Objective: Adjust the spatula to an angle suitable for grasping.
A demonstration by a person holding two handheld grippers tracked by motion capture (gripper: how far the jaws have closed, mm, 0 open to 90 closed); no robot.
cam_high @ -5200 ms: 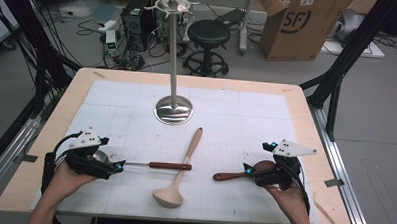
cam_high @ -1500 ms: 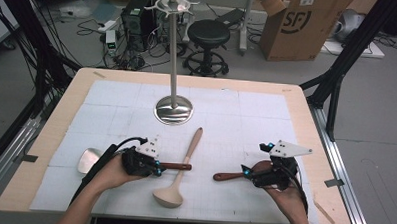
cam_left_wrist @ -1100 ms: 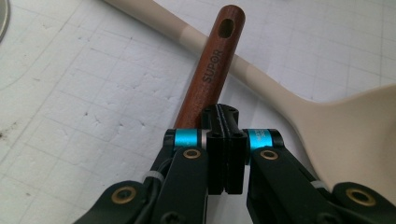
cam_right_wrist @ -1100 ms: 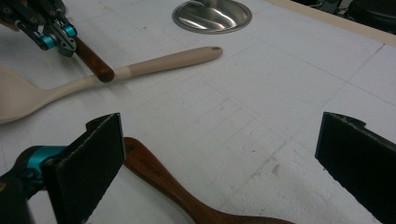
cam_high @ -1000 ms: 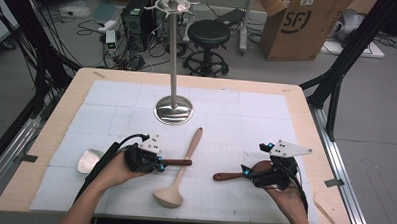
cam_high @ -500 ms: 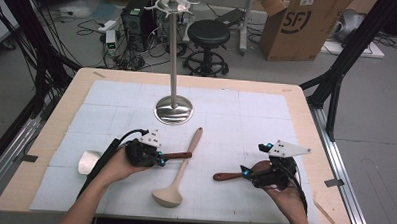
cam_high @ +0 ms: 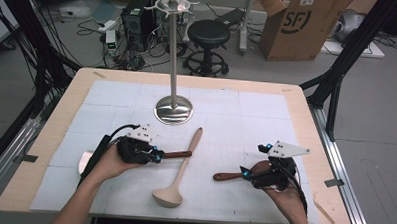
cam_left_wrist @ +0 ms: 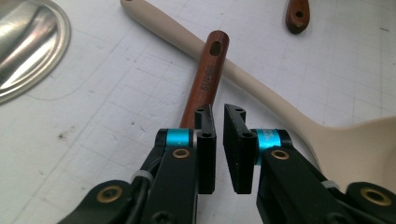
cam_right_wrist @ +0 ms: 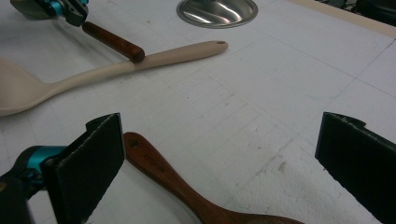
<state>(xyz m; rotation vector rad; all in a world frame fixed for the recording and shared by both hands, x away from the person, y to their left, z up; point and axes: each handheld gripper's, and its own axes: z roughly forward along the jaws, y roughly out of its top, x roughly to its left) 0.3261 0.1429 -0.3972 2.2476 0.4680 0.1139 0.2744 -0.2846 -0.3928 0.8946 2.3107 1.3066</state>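
My left gripper [cam_high: 157,154] [cam_left_wrist: 219,114] is shut on a metal utensil at the base of its dark brown handle [cam_left_wrist: 207,77] [cam_high: 177,154]. The utensil's metal head [cam_high: 84,161] shows left of the hand. The handle's tip touches the shaft of a pale wooden ladle [cam_high: 182,166] [cam_left_wrist: 280,112] lying diagonally mid-table. My right gripper [cam_high: 252,176] [cam_right_wrist: 219,130] stands wide open, its jaws on either side of a dark wooden spoon [cam_right_wrist: 159,170] [cam_high: 226,176] flat on the mat. The left gripper [cam_right_wrist: 70,10] with its handle [cam_right_wrist: 112,41] also appears far off in the right gripper view.
A tall metal hook stand rises from a round shiny base [cam_high: 173,111] [cam_left_wrist: 28,46] [cam_right_wrist: 217,11] behind the ladle. A white gridded mat [cam_high: 246,123] covers the wooden table [cam_high: 306,111]. Stool, cardboard box and cables sit on the floor beyond.
My left gripper moved right from the table's left side, baring the metal head behind it. The dark handle swung up until its tip met the pale ladle. The right gripper stayed put.
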